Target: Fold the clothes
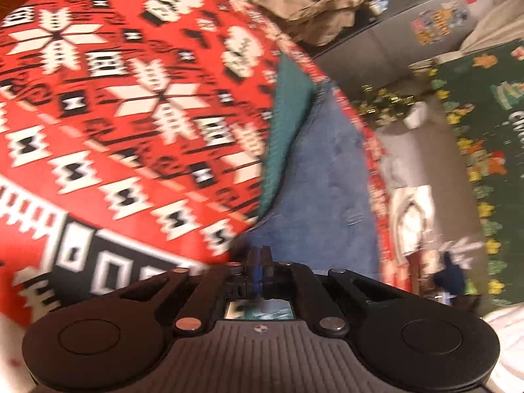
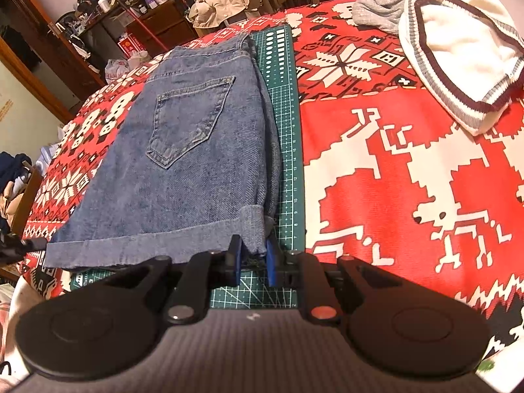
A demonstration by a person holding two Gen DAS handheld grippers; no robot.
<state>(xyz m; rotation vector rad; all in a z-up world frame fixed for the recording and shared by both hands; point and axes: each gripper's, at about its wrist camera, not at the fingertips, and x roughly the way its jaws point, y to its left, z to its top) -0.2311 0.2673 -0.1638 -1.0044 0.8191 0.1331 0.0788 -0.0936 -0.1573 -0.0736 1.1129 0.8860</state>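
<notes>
Left wrist view: tilted and blurred, I look close along my jaws over the denim shorts (image 1: 327,177).
Right wrist view: level, low over the red patterned cloth (image 2: 393,150).
Shared: shorts, cloth.

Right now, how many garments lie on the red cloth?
3: denim shorts on the green mat, a white sweater at far right, a grey garment beside it. Others may be hidden.

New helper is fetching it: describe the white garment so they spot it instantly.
On the red patterned blanket, look right of the green cutting mat and denim shorts. The white knit top lies beside a grey garment; only it has dark maroon-and-grey striped trim.
</notes>
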